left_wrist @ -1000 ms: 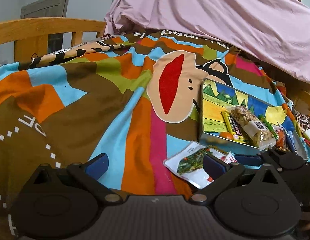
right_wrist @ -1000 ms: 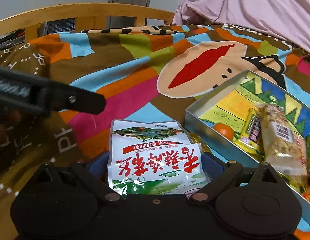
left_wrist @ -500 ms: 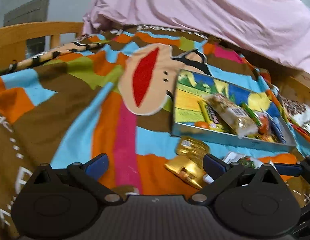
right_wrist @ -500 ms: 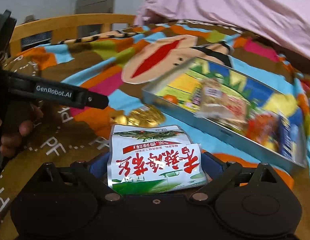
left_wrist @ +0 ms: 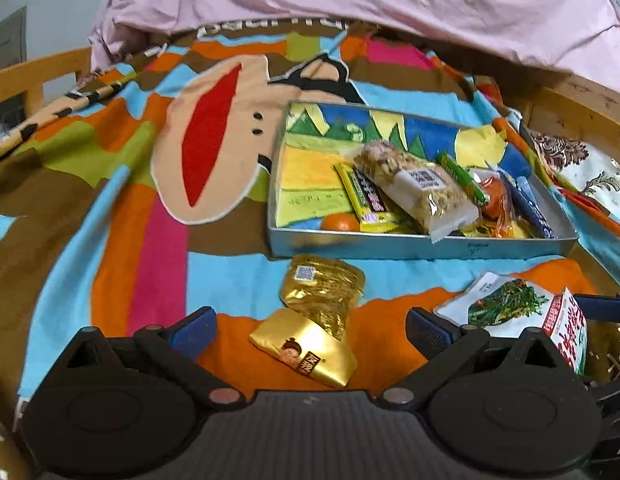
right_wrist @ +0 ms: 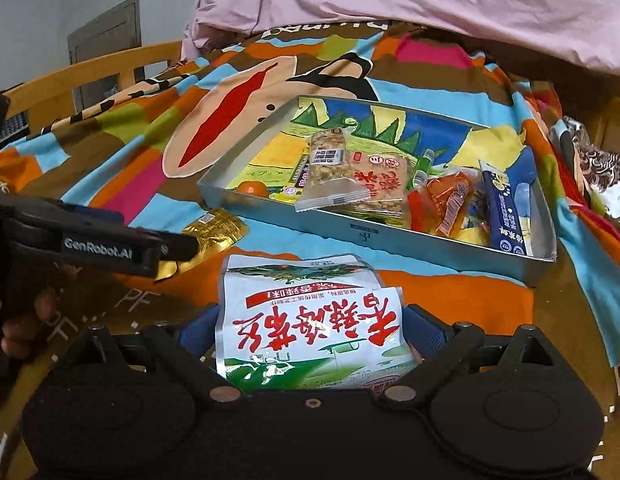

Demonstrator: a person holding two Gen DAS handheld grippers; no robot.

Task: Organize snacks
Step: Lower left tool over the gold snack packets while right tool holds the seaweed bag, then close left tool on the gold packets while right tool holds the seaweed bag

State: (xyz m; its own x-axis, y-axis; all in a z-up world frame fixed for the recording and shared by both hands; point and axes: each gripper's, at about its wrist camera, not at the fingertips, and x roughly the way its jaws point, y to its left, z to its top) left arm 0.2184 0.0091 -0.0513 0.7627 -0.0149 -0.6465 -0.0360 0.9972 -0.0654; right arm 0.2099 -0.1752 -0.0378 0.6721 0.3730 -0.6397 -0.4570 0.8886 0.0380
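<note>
A grey metal tray (left_wrist: pixel 421 245) (right_wrist: pixel 393 238) lies on the colourful bedspread and holds several snack packets and a small orange. My right gripper (right_wrist: pixel 311 330) is shut on a white and green snack bag (right_wrist: pixel 310 320), held just in front of the tray's near wall; the same bag (left_wrist: pixel 525 312) shows at the right of the left wrist view. My left gripper (left_wrist: pixel 310 326) is open, its fingers on either side of a gold packet (left_wrist: pixel 306 352). A second gold pouch (left_wrist: pixel 323 288) (right_wrist: pixel 214 228) lies just beyond it, near the tray.
A pink quilt (left_wrist: pixel 349 4) is heaped behind the tray. A wooden bed rail (right_wrist: pixel 90 76) runs along the left and far side. A patterned pillow (left_wrist: pixel 589 172) lies right of the tray. A hand (right_wrist: pixel 14 320) holds the left gripper at the left edge.
Both grippers have swung right and closer to the tray. Lifting the white bag uncovered two gold packets, which now sit between the left gripper's fingers. The right gripper still holds the bag.
</note>
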